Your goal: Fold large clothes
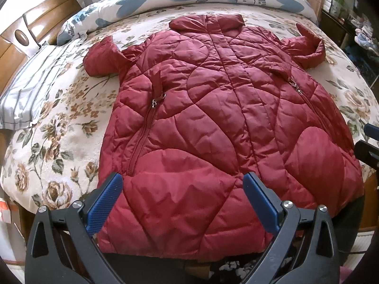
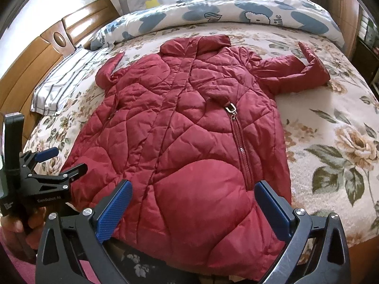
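Bright daylight from behind the bed, blown-out glare at the top, strong fisheye curvature, dark vignetted corners.

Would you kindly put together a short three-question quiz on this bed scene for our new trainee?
1. True or false: the red coat lies spread flat on the bed with its front zipped shut.
2. Multiple choice: the left tongs and right tongs are A) both open above the coat's hem, B) both shut on a sleeve, C) one open, one shut.
3. Fill in: beside the wooden headboard lies a ____ pillow.

Key: 1 true; 2 A; 3 striped.
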The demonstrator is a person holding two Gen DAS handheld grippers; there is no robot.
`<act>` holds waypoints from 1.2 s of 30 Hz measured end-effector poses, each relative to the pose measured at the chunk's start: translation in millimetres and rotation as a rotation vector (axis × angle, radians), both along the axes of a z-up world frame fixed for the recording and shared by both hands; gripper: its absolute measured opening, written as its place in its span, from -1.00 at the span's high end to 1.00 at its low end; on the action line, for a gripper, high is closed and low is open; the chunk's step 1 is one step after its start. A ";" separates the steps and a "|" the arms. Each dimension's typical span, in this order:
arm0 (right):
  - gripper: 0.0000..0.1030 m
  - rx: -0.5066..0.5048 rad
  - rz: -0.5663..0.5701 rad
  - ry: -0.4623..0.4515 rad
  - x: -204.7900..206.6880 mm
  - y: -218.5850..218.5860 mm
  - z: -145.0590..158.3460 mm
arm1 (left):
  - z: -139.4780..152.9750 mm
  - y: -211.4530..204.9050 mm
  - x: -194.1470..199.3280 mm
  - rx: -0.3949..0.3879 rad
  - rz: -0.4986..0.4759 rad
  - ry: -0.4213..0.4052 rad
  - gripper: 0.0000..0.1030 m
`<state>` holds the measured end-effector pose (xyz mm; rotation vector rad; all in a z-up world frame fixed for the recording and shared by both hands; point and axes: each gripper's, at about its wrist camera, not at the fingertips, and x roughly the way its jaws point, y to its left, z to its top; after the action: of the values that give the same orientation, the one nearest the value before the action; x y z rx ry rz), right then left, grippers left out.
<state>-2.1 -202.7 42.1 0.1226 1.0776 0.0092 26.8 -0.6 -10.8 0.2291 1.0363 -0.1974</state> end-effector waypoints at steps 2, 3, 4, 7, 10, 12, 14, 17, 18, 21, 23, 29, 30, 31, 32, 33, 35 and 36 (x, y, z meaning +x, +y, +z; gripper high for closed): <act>-1.00 -0.019 0.002 -0.027 0.6 0.1 1.5 | 0.0 -1.3 1.9 0.010 -0.002 0.010 -0.98; -1.00 -0.014 0.000 -0.022 -0.3 0.9 0.8 | -1.1 -3.0 3.7 0.037 -0.003 0.030 -0.98; -1.00 -0.012 0.000 -0.015 1.6 0.3 0.4 | -0.8 -2.9 4.8 0.033 -0.003 0.032 -0.98; -1.00 0.004 -0.001 0.021 7.7 -4.2 -0.7 | -2.5 -3.9 9.3 0.057 -0.008 0.057 -0.98; -1.00 0.020 -0.017 0.058 15.9 -13.9 -5.0 | -2.2 -6.4 16.4 0.118 -0.001 0.014 -0.98; -1.00 0.021 -0.032 0.072 22.3 -22.4 -6.8 | 0.2 -7.7 22.9 0.139 0.008 -0.033 -0.98; -1.00 -0.011 -0.042 0.100 27.8 -28.7 -6.8 | 1.3 -8.3 29.5 0.097 0.013 -0.038 -0.98; -1.00 -0.010 -0.066 0.075 40.7 -45.0 -5.4 | -3.9 -7.3 41.0 0.024 0.013 0.032 -0.98; -1.00 -0.003 -0.077 0.067 46.6 -53.8 -4.6 | -3.8 -7.7 45.3 0.029 0.016 0.026 -0.98; -1.00 0.041 -0.115 0.043 61.5 -78.2 -4.4 | -4.2 -7.5 58.5 0.029 0.024 0.019 -0.98; -1.00 0.035 -0.135 0.043 71.3 -91.6 -2.2 | -2.4 -5.1 65.0 0.024 0.028 0.006 -0.98; -0.99 0.060 -0.206 0.010 105.8 -144.6 -2.8 | -6.1 -4.3 84.8 0.026 0.039 0.036 -0.98; -0.99 0.066 -0.222 0.006 112.5 -156.4 -4.7 | -8.1 -4.7 87.1 0.032 0.041 0.044 -0.98; -0.98 0.075 -0.234 0.003 118.7 -165.2 -6.4 | -10.0 -4.7 89.0 0.038 0.044 0.051 -0.98; -0.97 0.085 -0.254 0.003 126.5 -175.7 -8.6 | -11.8 -5.2 90.4 0.044 0.045 0.059 -0.98; -0.97 0.092 -0.271 -0.001 132.4 -185.2 -9.4 | -13.4 -5.8 92.3 0.046 0.048 0.066 -0.98; -0.96 0.103 -0.302 -0.031 144.4 -206.6 -10.1 | -15.1 -6.5 95.9 0.050 0.054 0.066 -0.98; -0.96 0.094 -0.327 -0.039 151.8 -218.5 -12.0 | -16.1 -7.0 97.9 0.052 0.054 0.067 -0.98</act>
<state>149.7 -421.3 30.1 0.3804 1.0077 -0.2315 124.7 -7.6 -26.9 0.2426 1.1140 -0.1301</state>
